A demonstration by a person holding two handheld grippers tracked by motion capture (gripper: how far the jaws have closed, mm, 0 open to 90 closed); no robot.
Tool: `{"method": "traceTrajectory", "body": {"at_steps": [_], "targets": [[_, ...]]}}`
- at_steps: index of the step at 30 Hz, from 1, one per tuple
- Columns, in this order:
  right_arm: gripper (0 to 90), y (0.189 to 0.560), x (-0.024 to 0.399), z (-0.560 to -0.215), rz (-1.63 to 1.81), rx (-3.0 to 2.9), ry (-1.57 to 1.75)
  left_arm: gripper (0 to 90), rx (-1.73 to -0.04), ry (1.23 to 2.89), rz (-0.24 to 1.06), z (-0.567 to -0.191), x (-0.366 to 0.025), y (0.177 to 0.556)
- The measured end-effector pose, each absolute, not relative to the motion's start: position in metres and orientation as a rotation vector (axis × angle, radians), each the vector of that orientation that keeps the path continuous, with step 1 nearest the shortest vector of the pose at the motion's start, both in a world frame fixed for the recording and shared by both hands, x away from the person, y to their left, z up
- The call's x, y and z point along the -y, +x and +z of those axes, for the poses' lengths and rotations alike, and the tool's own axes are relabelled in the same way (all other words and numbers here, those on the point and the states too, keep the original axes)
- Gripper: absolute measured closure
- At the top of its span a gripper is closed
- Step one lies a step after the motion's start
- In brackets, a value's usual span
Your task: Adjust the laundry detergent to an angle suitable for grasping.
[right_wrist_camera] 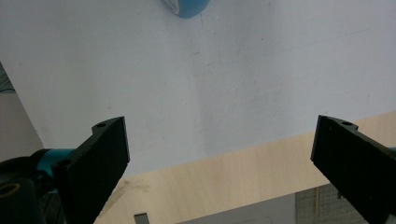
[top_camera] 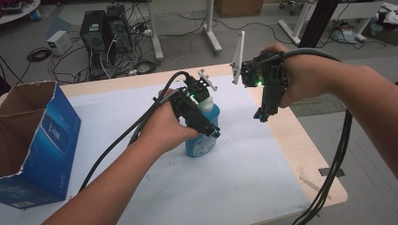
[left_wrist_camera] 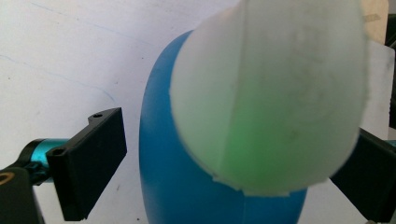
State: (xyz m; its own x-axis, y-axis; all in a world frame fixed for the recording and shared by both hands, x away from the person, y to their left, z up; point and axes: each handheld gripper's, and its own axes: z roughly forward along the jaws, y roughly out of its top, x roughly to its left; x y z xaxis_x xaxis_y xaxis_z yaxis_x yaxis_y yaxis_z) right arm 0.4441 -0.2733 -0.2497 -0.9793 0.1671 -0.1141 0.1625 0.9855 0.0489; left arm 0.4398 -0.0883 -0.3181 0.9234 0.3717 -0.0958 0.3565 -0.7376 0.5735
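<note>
Here, in the high view, the left gripper (top_camera: 202, 105) sits over the top of a blue bottle (top_camera: 202, 140) that stands upright on the white sheet (top_camera: 244, 173) covering the table (top_camera: 319, 164). The bottle's pale cap (top_camera: 205, 102) is directly beneath the gripper's body, and the person's left hand (top_camera: 164, 124) wraps the gripper just beside the bottle's shoulder. The right gripper (top_camera: 263, 101) hangs in the air to the right of the bottle, well apart from it and above the sheet's far right edge, held by the right hand (top_camera: 300, 77). An open blue cardboard box (top_camera: 42, 140) stands far off to the left of both grippers.

In the left gripper view, the cap (left_wrist_camera: 271, 93) looms large and blurred between the two black jaws, with the blue body (left_wrist_camera: 173, 186) below it. The jaws stand apart on either side of the bottle; a gap of white sheet shows between the left jaw and the blue wall, so that jaw does not touch it. Whether the right jaw touches cannot be told.

In the right gripper view, the jaws are spread wide with nothing between them, over the white sheet (right_wrist_camera: 210, 84) and the wooden table edge (right_wrist_camera: 233, 182). The bottle's base (right_wrist_camera: 186, 7) shows far ahead of the jaws, at the top.
</note>
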Motion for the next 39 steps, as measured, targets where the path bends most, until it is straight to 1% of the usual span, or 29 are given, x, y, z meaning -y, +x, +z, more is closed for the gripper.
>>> {"method": "traceTrajectory", "body": {"at_steps": [2, 3, 6, 11, 12, 14, 15, 16, 18, 19, 20, 28, 30, 39], "targets": [[3.4, 0.4445, 0.274, -0.2501, 0.058, -3.013, 0.243, 5.0, -0.516, 2.469, 0.058, -0.3188, 0.0889, 0.4388], [3.4, 0.4441, 0.2742, -0.2506, 0.055, -3.012, 0.247, 10.6, -0.502, 2.471, 0.057, -0.3192, 0.089, 0.4385], [3.4, 0.4442, 0.2743, -0.2511, 0.057, -3.014, 0.242, 11.0, -0.501, 2.468, 0.046, -0.3195, 0.0892, 0.4387], [3.4, 0.4437, 0.2746, -0.2504, 0.05, -3.013, 0.238, 14.2, -0.486, 2.465, 0.069, -0.3189, 0.0903, 0.4367], [3.4, 0.4439, 0.2749, -0.2502, 0.051, -3.014, 0.238, 14.5, -0.486, 2.468, 0.096, -0.3189, 0.0907, 0.4359], [3.4, 0.4437, 0.2749, -0.2503, 0.048, -3.015, 0.241, 15.0, -0.485, 2.473, 0.105, -0.3189, 0.0908, 0.4354], [3.4, 0.4437, 0.2749, -0.2503, 0.048, -3.015, 0.241, 16.2, -0.485, 2.473, 0.105, -0.3189, 0.0908, 0.4354], [3.4, 0.4432, 0.2742, -0.2512, 0.041, -3.014, 0.236, 20.4, -0.475, 2.476, 0.106, -0.3193, 0.0905, 0.4348], [3.4, 0.4429, 0.2739, -0.2512, 0.045, -3.013, 0.239, 20.8, -0.477, 2.477, 0.106, -0.3195, 0.0906, 0.4348], [3.4, 0.4427, 0.2736, -0.2508, 0.047, -3.012, 0.239, 22.0, -0.476, 2.479, 0.106, -0.3195, 0.0906, 0.4346], [3.4, 0.4427, 0.2736, -0.2508, 0.048, -3.013, 0.238, 25.1, -0.474, 2.476, 0.099, -0.3194, 0.0903, 0.4347], [3.4, 0.4427, 0.2743, -0.2506, 0.046, -3.011, 0.244, 26.8, -0.461, 2.484, 0.112, -0.3196, 0.091, 0.4351], [3.4, 0.443, 0.2741, -0.2507, 0.046, -3.01, 0.237, 29.4, -0.46, 2.479, 0.11, -0.3197, 0.0912, 0.4346], [3.4, 0.4429, 0.2734, -0.251, 0.038, -3.008, 0.236, 30.9, -0.447, 2.491, 0.13, -0.3215, 0.0931, 0.4335]]}}
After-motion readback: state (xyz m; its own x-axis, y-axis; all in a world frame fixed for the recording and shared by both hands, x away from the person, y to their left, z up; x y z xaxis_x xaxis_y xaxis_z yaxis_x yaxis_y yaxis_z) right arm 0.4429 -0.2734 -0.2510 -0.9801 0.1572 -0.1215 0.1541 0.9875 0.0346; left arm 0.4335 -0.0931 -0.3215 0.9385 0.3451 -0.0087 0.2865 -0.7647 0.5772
